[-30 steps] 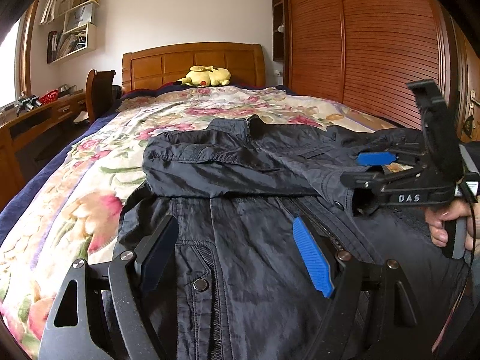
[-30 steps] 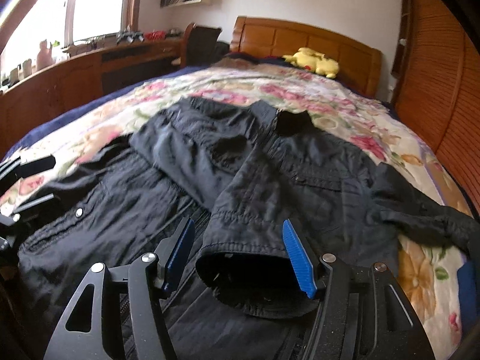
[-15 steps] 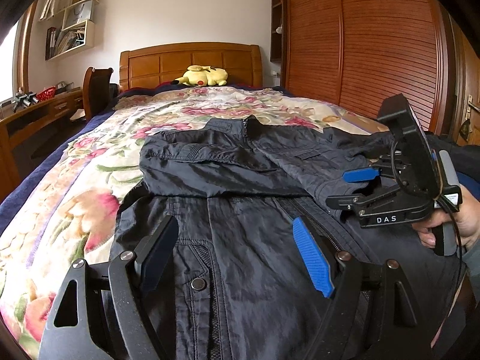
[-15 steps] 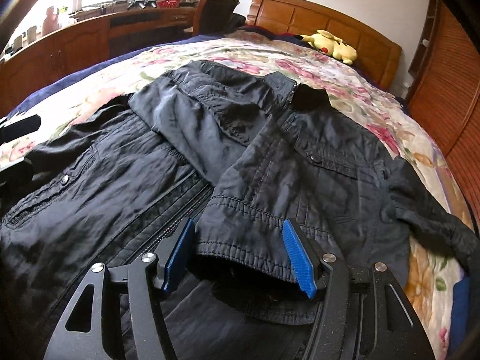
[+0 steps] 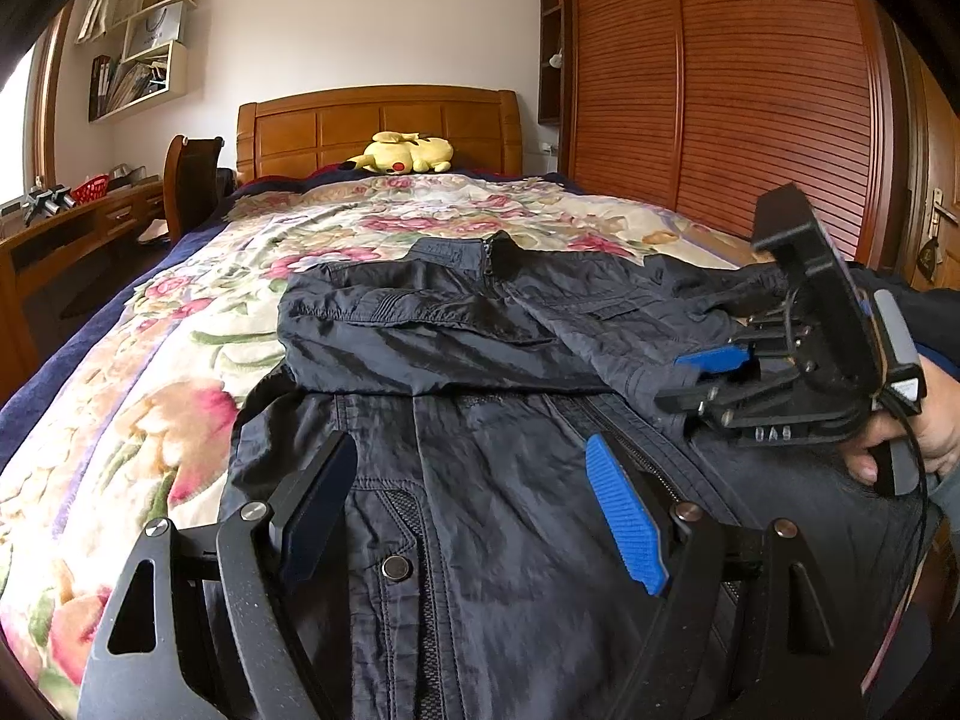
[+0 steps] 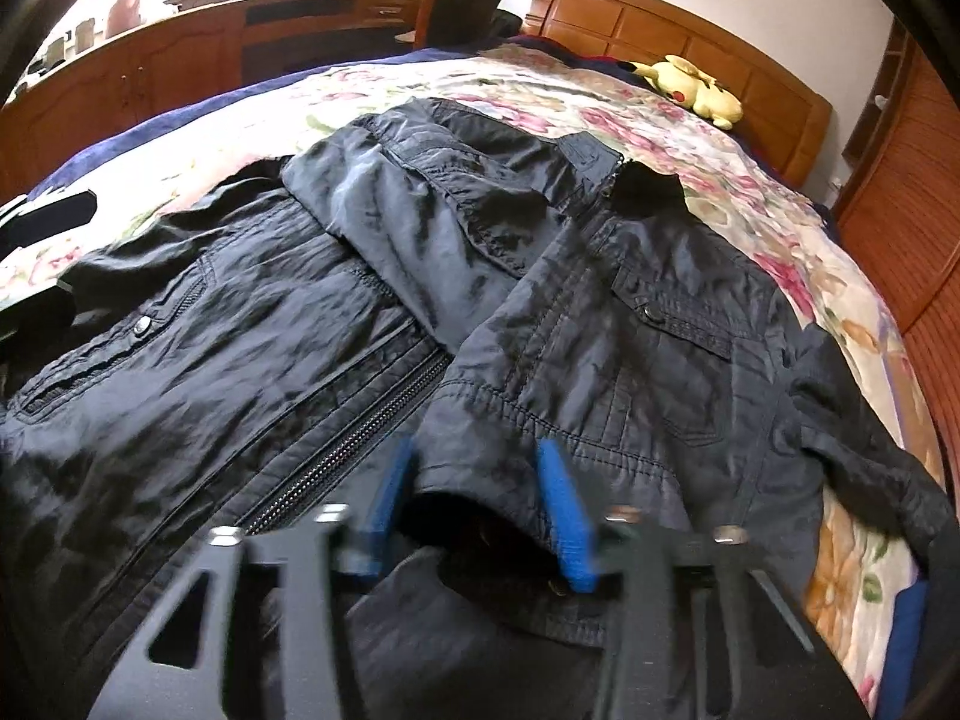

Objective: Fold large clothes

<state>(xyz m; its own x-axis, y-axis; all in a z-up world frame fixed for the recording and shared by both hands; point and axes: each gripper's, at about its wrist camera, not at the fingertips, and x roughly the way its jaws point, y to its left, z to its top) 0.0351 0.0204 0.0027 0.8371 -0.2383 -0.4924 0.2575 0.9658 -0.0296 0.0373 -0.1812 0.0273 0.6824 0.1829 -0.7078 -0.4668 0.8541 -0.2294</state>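
While the right hand-held gripper (image 6: 474,507) has narrowed its fingers around the sleeve cuff (image 6: 480,468) and brought it lower across the black jacket (image 5: 480,480) on the bed (image 5: 180,360), the left hand-held gripper (image 5: 474,504) stays open above the hem, so the second sleeve fold is nearly laid.

You're in a home bedroom: floral-quilted bed (image 5: 180,396) with carved wooden headboard (image 5: 378,123), yellow plush toy (image 5: 405,153), slatted wooden wardrobe (image 5: 750,96).

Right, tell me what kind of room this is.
A bedroom in a home, almost certainly: a bed with a wooden headboard and floral bedspread, a slatted wooden wardrobe, and a yellow plush toy by the pillows.
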